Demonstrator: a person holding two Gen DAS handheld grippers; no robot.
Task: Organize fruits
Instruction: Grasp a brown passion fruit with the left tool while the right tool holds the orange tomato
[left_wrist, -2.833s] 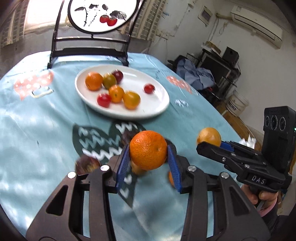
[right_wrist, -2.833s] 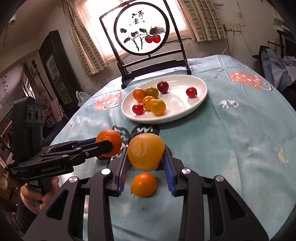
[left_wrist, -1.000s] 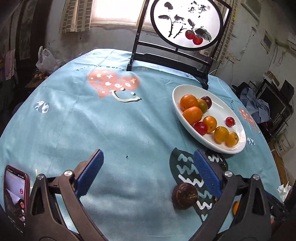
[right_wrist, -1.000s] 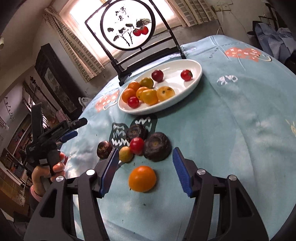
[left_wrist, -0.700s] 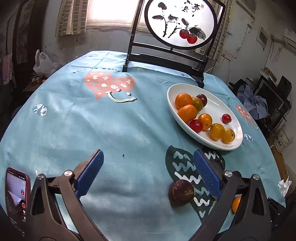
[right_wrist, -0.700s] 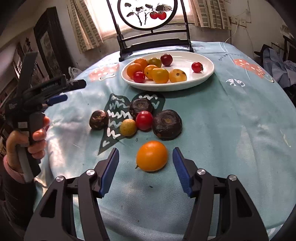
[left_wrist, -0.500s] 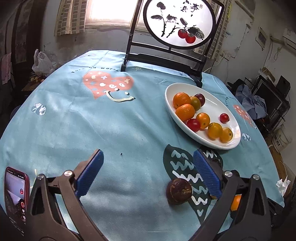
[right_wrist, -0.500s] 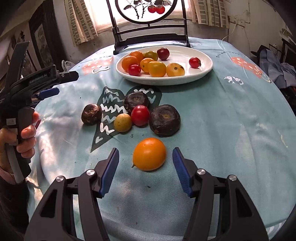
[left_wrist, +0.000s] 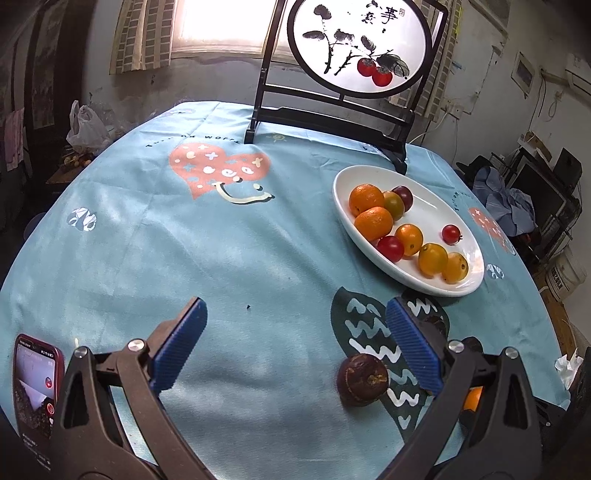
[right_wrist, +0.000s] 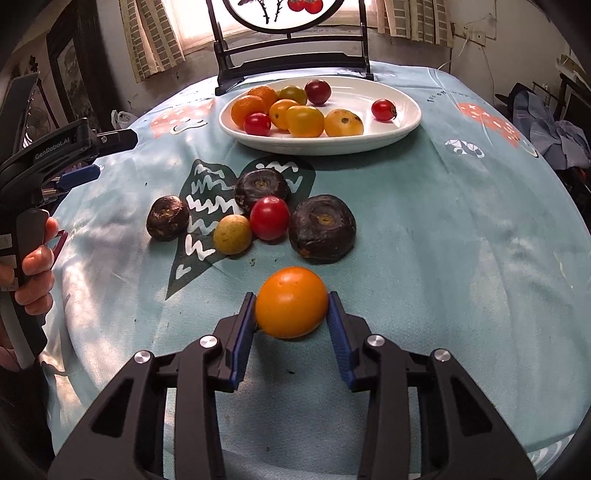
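The blue tablecloth (left_wrist: 155, 258) has lots of open room on its left half; a gripper could pass there freely; only a red phone (left_wrist: 35, 384) lies at the near left edge; on the right side the white plate (right_wrist: 402, 122) full of fruit blocks the far end, with the black picture stand (right_wrist: 291, 64) just behind it; in front of the plate a bunch of dark round fruits (right_wrist: 321, 229), a red tomato (right_wrist: 269, 218) and a small yellow fruit (right_wrist: 232, 234) sit close together and fill the middle; the cloth to the right of that bunch is bare and free.
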